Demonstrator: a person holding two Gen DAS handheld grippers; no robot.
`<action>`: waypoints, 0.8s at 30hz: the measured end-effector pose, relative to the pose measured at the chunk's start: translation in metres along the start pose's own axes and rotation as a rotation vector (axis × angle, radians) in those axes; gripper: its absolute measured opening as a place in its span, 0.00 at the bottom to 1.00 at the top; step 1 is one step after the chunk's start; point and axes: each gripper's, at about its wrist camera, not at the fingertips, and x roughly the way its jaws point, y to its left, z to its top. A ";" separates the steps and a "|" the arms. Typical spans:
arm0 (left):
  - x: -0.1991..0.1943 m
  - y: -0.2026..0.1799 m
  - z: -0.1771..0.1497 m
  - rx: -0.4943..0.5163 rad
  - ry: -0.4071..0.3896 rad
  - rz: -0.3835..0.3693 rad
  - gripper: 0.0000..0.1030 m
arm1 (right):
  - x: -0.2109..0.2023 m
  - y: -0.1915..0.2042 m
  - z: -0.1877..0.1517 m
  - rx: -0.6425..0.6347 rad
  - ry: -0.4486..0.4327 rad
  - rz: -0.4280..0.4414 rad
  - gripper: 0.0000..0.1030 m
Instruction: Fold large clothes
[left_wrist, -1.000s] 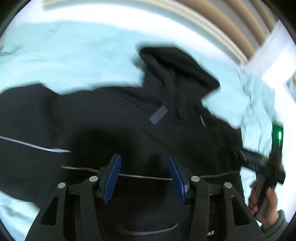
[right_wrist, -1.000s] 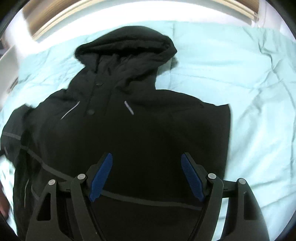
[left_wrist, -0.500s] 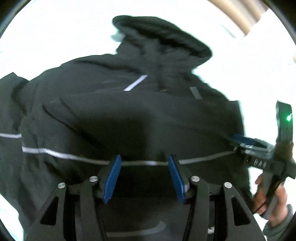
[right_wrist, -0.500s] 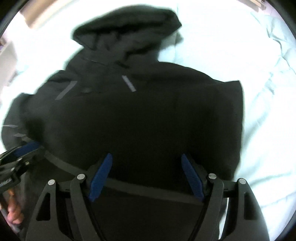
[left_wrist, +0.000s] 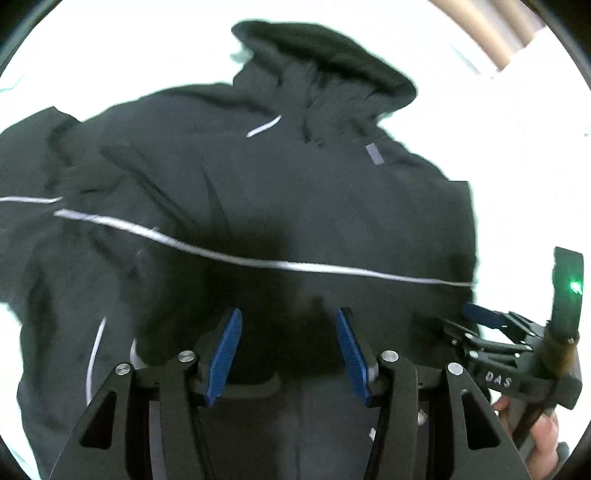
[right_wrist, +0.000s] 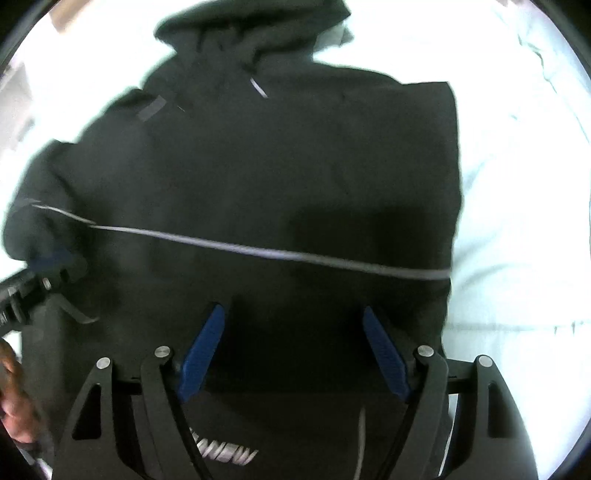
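Observation:
A large black hooded jacket (left_wrist: 280, 206) with thin reflective stripes lies flat on a pale bed, hood at the far end; it also fills the right wrist view (right_wrist: 295, 177). My left gripper (left_wrist: 288, 354) is open and empty, low over the jacket's lower body. My right gripper (right_wrist: 293, 354) is open and empty, over the lower right part of the jacket. The right gripper also shows in the left wrist view (left_wrist: 491, 332) at the jacket's right edge. The left gripper shows at the left edge of the right wrist view (right_wrist: 33, 280).
The pale bed cover (right_wrist: 517, 221) surrounds the jacket and looks washed out. A wooden headboard (left_wrist: 509, 22) shows at the far upper right. Hands hold both grippers at the frame edges.
Both grippers have moved closer to and lower over the jacket's lower half; both stay open. The jacket has not visibly moved.

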 end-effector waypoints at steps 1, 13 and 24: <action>-0.014 -0.003 -0.011 -0.001 -0.011 0.004 0.53 | -0.013 0.003 -0.009 -0.001 -0.010 0.010 0.78; -0.114 0.064 -0.143 -0.186 -0.046 0.025 0.53 | -0.047 0.065 -0.154 0.004 0.108 0.135 0.78; -0.205 0.226 -0.118 -0.308 -0.199 0.040 0.53 | -0.098 0.168 -0.156 0.050 -0.066 0.102 0.78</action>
